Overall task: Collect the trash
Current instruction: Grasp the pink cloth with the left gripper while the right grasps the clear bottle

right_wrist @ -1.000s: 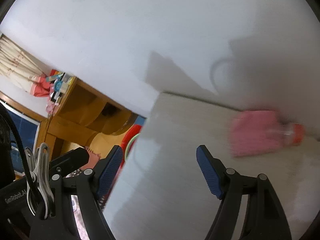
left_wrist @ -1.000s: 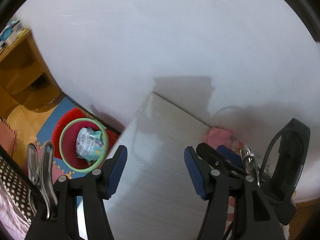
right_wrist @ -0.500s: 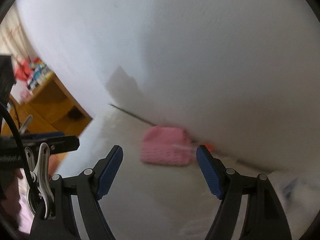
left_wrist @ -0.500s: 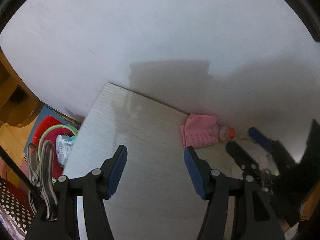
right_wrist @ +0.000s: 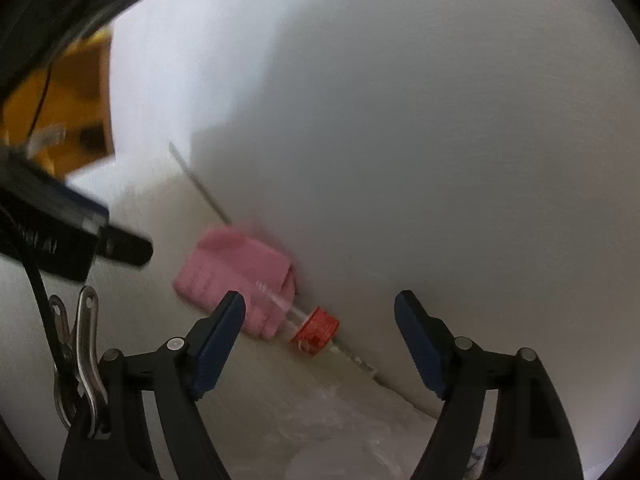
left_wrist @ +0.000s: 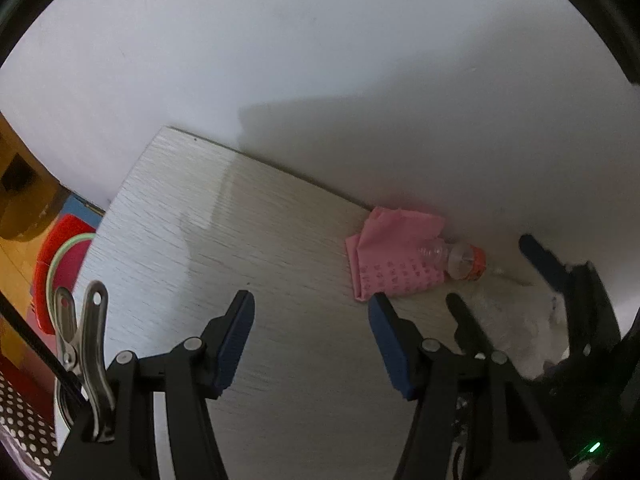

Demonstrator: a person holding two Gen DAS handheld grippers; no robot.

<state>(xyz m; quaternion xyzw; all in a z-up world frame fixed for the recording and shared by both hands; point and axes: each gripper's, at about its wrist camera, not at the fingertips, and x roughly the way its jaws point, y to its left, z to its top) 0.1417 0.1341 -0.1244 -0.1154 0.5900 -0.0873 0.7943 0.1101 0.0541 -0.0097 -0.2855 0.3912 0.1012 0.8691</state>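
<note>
Right wrist view: the bottle (right_wrist: 294,314) lies on the desk (right_wrist: 168,320) hard against the wall (right_wrist: 400,120), its red cap (right_wrist: 316,330) toward the camera and its clear body half buried in the pink cloth (right_wrist: 236,276). Its long axis runs along the foot of the wall, slanting from upper left to lower right in this view. The right gripper (right_wrist: 320,346) has its fingers spread wide with nothing between them; the cap sits just ahead of the gap, a little left of centre, and nothing is touched yet. Some crumpled clear plastic (right_wrist: 352,432) lies nearer, below the fingers; the view is blurred, so its shape is unclear.

In the left wrist view the left gripper (left_wrist: 310,338) is also spread and empty, over bare desk (left_wrist: 240,240). The cloth (left_wrist: 396,258) and bottle (left_wrist: 456,256) lie up and to its right, well apart from its fingers, while the right gripper (left_wrist: 500,276) stands just beside the cap.

So the right hand looks the nearer. The fingers would likely need to straddle the bottle across its axis; the wall leaves little room on the far side.
</note>
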